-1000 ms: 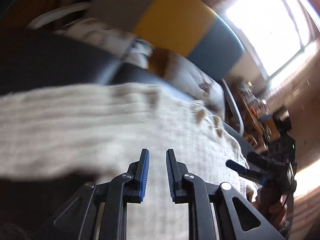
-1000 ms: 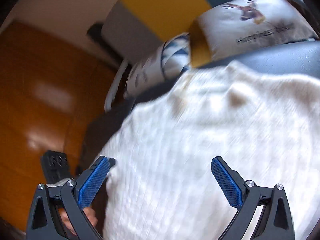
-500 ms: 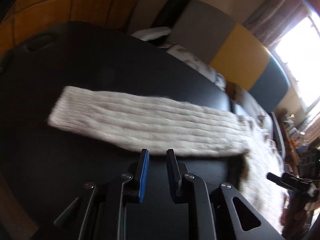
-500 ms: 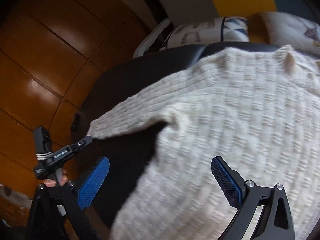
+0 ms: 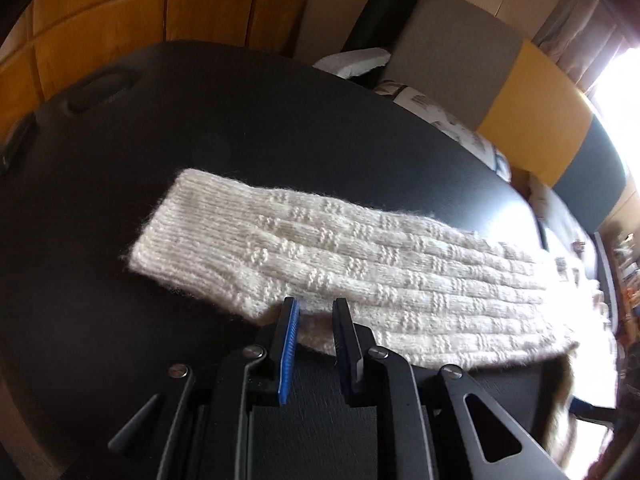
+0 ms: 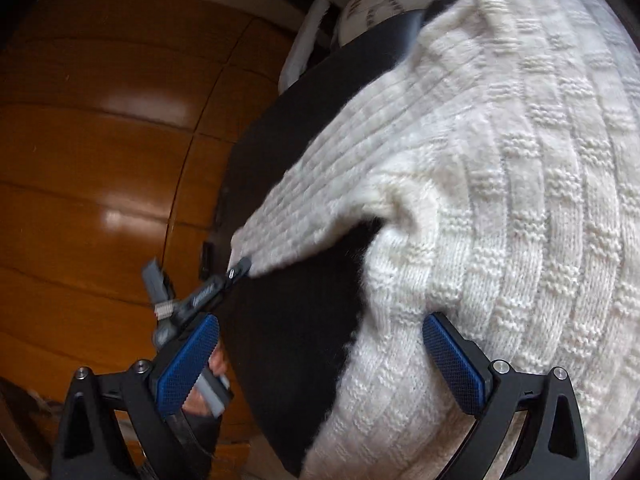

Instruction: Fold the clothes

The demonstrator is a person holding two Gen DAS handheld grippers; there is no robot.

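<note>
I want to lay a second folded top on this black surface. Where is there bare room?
Bare black surface lies beyond and left of the sleeve cuff, up to the far rim. A dark wedge sits between sleeve and sweater body. Crowded: the body's side, and pillows at the far edge.

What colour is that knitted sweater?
Cream-white, with a ribbed, blocky knit pattern; the sweater shows best in the right wrist view.
</note>
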